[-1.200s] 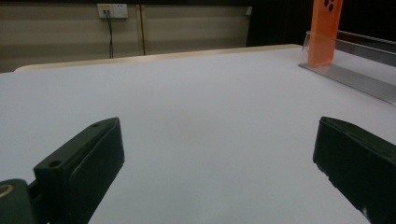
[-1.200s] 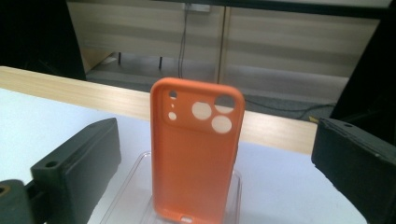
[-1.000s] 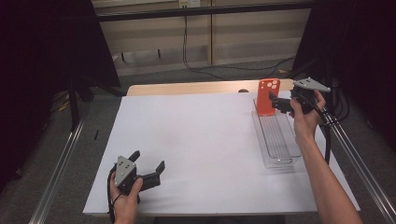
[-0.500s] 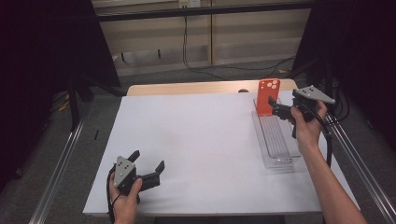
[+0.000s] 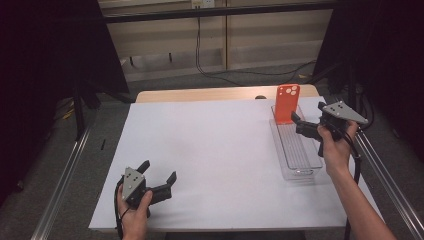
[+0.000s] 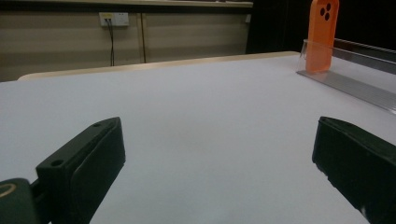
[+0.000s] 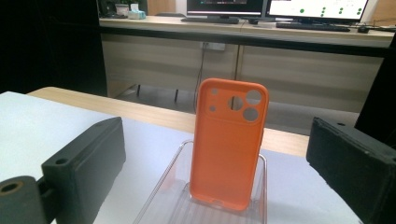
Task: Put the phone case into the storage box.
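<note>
High view: right claw (image 5: 299, 124) open, just short of orange phone case (image 5: 286, 103), upright at far end of clear tray (image 5: 300, 165). Left claw (image 5: 159, 177) open, idle on tabletop (image 5: 210, 150).
Right gripper view: case (image 7: 229, 144) centred btwn jaws (not touching). Approach step; next, ease fwd & pinch its edges.

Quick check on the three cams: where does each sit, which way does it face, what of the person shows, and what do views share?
High view: above the person's side, facing forward and down on the white table; both forearms, left gripper, right gripper.
Left gripper view: low over the table, facing across it; its own fingers apart.
Right gripper view: faces the orange phone case upright in the clear tray; own fingers apart.
Shared: all three show case and tray.
</note>
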### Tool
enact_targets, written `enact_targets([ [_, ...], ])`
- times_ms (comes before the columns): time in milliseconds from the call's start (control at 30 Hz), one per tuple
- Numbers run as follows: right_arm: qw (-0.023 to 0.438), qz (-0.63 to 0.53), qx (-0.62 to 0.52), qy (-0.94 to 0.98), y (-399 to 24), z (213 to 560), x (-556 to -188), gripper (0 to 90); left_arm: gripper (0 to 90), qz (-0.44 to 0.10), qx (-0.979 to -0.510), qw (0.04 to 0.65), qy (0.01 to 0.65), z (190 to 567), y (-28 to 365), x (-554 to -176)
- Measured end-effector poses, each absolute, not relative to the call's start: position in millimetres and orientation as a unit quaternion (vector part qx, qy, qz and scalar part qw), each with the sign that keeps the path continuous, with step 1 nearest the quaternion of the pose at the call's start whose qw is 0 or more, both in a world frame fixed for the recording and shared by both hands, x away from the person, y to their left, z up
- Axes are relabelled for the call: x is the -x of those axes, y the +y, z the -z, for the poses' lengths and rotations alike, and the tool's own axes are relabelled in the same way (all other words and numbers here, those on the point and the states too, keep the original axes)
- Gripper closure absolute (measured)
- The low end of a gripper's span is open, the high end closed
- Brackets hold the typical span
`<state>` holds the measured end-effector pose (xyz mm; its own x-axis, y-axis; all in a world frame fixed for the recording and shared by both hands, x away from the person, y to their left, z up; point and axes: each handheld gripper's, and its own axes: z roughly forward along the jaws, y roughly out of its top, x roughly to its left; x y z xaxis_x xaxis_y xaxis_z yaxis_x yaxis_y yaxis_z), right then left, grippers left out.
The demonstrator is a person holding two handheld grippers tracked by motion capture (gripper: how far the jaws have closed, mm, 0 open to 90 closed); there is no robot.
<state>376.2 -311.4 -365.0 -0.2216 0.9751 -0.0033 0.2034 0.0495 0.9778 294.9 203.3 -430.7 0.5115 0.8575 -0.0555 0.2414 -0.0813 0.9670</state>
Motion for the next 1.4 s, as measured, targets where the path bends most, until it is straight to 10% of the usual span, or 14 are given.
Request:
enact_targets([
  [1400,0.407,-0.501,-0.475,0.598,-297.9,380.3,-299.9,2.3,2.3,-0.295,-0.665,0.553,0.407,426.7,205.0,-289.8],
])
